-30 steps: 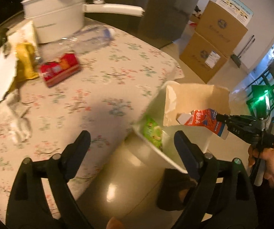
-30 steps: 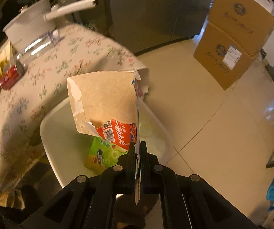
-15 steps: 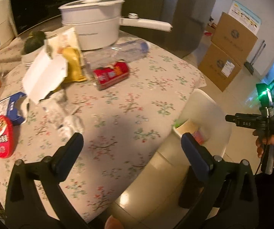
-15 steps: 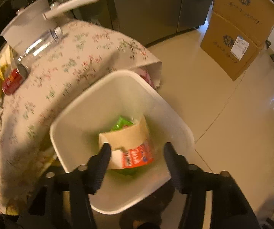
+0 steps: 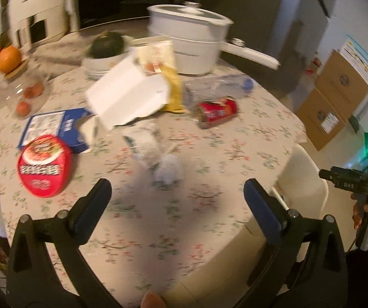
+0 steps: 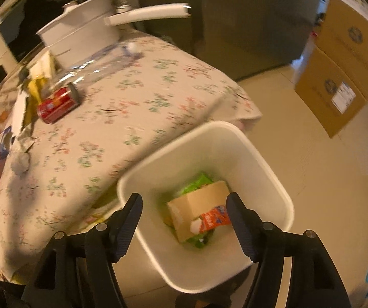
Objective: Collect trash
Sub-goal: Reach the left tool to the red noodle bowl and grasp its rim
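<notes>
**Carton dropped in the bin; plenty of litter left on the desk**

The right gripper [image 6: 184, 215] hangs over the white bin [image 6: 268, 159], its jaws opening with nothing between them; the torn carton [image 6: 196, 213] lies loose at the bottom on some green wrappers [image 6: 199, 182]. The left gripper [image 5: 177, 195] hovers above the floral desk [image 5: 222, 141] with its jaws spread as wide as they go, empty.

Risks from here: the nearest piece ahead of the left jaws is a crumpled wad [image 5: 167, 170], soft and light, so wide jaws could nudge it away or pinch the cloth with it. The red can [image 5: 217, 111] and clear bottle [image 5: 222, 84] lie on their sides and would likely roll if struck off-centre. The bin stands just beside the desk edge, where a careless sweep could knock it.

A second ago the right jaws were clamped on the carton, held upright over the bin; now it has fallen in. The left camera then looked at the bin; it has swung toward the desk's clutter, though motion blur makes the smaller scraps hard to identify.
</notes>
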{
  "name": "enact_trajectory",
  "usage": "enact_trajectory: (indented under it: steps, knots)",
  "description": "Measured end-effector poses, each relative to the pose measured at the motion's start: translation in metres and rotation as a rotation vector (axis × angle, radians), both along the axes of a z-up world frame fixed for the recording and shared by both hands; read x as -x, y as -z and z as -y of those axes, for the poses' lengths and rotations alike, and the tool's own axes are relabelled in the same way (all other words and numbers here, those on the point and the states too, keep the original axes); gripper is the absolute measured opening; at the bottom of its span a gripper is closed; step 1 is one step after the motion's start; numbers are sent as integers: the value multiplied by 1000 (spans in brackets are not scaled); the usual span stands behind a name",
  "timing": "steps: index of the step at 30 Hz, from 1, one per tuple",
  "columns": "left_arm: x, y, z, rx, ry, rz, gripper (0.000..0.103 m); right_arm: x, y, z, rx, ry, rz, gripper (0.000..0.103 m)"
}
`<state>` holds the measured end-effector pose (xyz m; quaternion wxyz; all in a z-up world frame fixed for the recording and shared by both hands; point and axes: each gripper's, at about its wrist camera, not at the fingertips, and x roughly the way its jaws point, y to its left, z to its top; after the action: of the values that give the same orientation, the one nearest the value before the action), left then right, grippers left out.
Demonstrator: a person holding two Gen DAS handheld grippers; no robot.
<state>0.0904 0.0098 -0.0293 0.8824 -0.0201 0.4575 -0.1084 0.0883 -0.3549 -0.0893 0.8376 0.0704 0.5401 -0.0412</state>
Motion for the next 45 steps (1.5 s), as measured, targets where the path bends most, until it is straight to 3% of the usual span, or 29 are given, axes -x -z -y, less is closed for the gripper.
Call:
enact_trajectory:
  steps: [6, 12, 17, 20, 27, 39, 43, 45]
  knots:
    - [-7, 7, -50, -10, -117, -15, 102, -15, -13, -44, 21, -90, 26, 72]
    - [-20, 27, -96, -107, -231, -41, 102, -30, -21, -80, 12, -153, 39, 73]
    - [-33, 47, -125, -159, -278, -30, 102, -38, -25, -104, 4, -192, 43, 73]
    - [-40, 62, -138, -151, -294, -43, 102, -43, -24, -117, 1, -210, 40, 73]
    - [-55, 76, -144, -165, -276, -34, 103, -52, -20, -144, 8, -253, 27, 73]
    - [-69, 106, -127, -400, -218, -50, 103, -58, -7, -160, 22, -274, 1, 73]
    - [-70, 106, -132, -393, -260, -49, 102, -59, -5, -158, 23, -266, -4, 73]
    - [-70, 103, -136, -372, -290, -44, 98, -60, -4, -157, 23, -262, -7, 73]
